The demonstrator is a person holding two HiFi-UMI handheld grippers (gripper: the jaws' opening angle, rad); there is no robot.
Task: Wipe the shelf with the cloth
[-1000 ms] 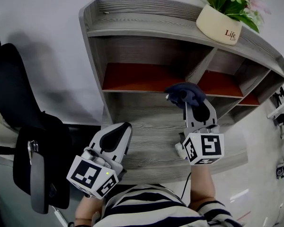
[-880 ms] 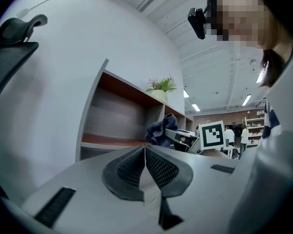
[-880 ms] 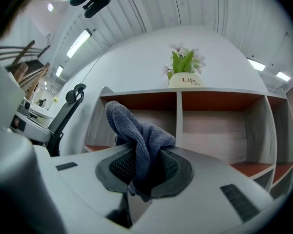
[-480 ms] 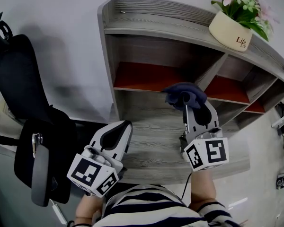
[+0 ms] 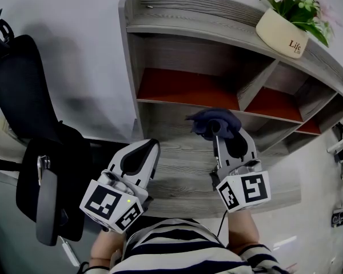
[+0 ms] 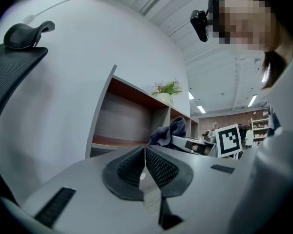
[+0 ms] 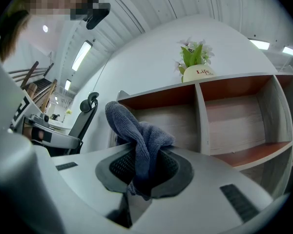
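Head view looks down on a grey wooden shelf against a white wall, with red-brown boards inside its compartments. The right gripper reaches over the shelf's wide lower board, in front of the left compartment near its right end, and its jaws are clamped on a dark blue cloth. The cloth bunches up above the jaw tips, level with the front edge of the red-brown board; whether it touches that edge I cannot tell. Right gripper view gives the grip plainly: the cloth is pinched between the two jaws, a short end poking out toward the camera and a thick fold rising past the tips. The left gripper hangs over the shelf's lower board near its left front corner, well left of the cloth; in the left gripper view its jaws are pressed together with nothing between them. A cream flower pot with pink blooms stands on the shelf's top board toward its right end. A black office chair stands left of the shelf.
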